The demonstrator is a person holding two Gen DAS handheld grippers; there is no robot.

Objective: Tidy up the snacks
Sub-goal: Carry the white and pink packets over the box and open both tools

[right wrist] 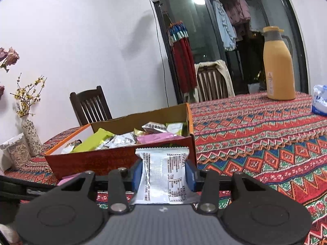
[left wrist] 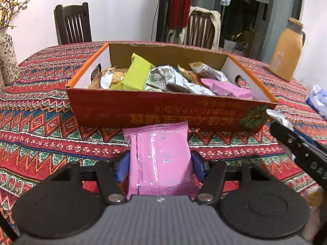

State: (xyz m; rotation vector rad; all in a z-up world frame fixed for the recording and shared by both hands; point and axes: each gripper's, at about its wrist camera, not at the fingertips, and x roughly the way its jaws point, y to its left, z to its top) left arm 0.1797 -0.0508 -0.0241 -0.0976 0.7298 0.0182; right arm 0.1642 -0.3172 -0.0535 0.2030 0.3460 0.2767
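A red cardboard box [left wrist: 126, 110] with orange rims stands on the patterned tablecloth, filled with several snack packets in green, silver and pink. My left gripper [left wrist: 160, 166] is shut on a pink snack packet [left wrist: 161, 159], just in front of the box's near wall. The right gripper's black arm [left wrist: 296, 145] reaches in at the right edge of the left wrist view. In the right wrist view, my right gripper [right wrist: 163, 176] is shut on a silver-white snack packet [right wrist: 163, 175], close to the box [right wrist: 92, 159] at its right corner.
A yellow thermos jug [right wrist: 279, 63] and a blue-white tissue pack [right wrist: 319, 100] stand on the table's far right. A floral vase [right wrist: 31, 134] and a clear jar [right wrist: 17, 153] sit at the left. Two dark wooden chairs [left wrist: 72, 23] stand behind the table.
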